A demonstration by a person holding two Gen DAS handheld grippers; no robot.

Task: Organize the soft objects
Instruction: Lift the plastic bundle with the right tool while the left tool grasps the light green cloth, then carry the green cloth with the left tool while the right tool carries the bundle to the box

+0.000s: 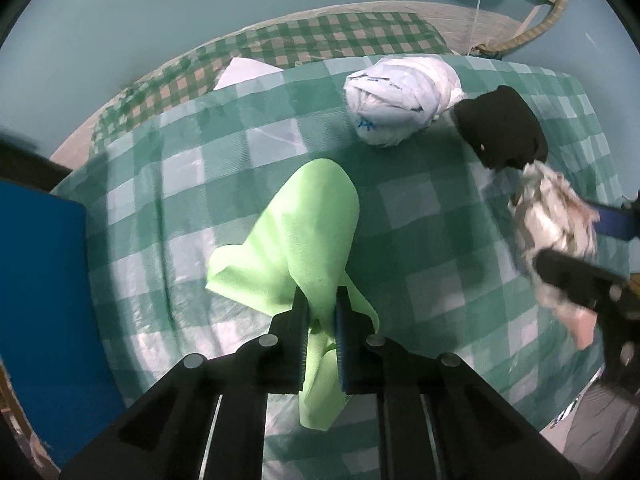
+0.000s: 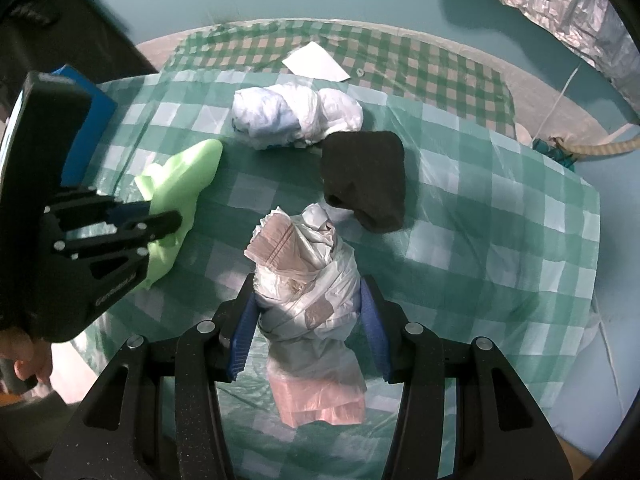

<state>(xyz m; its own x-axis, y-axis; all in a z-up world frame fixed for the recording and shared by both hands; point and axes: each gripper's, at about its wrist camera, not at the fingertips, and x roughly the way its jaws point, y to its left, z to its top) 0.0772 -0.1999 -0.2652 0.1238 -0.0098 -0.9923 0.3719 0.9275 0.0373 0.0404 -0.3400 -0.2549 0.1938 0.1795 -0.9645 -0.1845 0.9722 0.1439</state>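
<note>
The left gripper (image 1: 323, 300) pinches the lime-green cloth (image 1: 296, 236), whose long axis runs away from the fingers across the checked tablecloth (image 1: 420, 216). The right gripper (image 2: 308, 300) clamps an upright plastic-wrapped bundle (image 2: 308, 280).

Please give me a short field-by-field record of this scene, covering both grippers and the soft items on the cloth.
surface: green-and-white checked tablecloth
left gripper: shut on the lime-green cloth, pointing down
right gripper: shut on the knotted plastic bag bundle
white plastic bag bundle: lying free at the far side of the cloth
black fabric piece: lying free, between the two bag bundles
white paper sheet: farther back, on the small-check cloth
blue box: at the left edge
</note>
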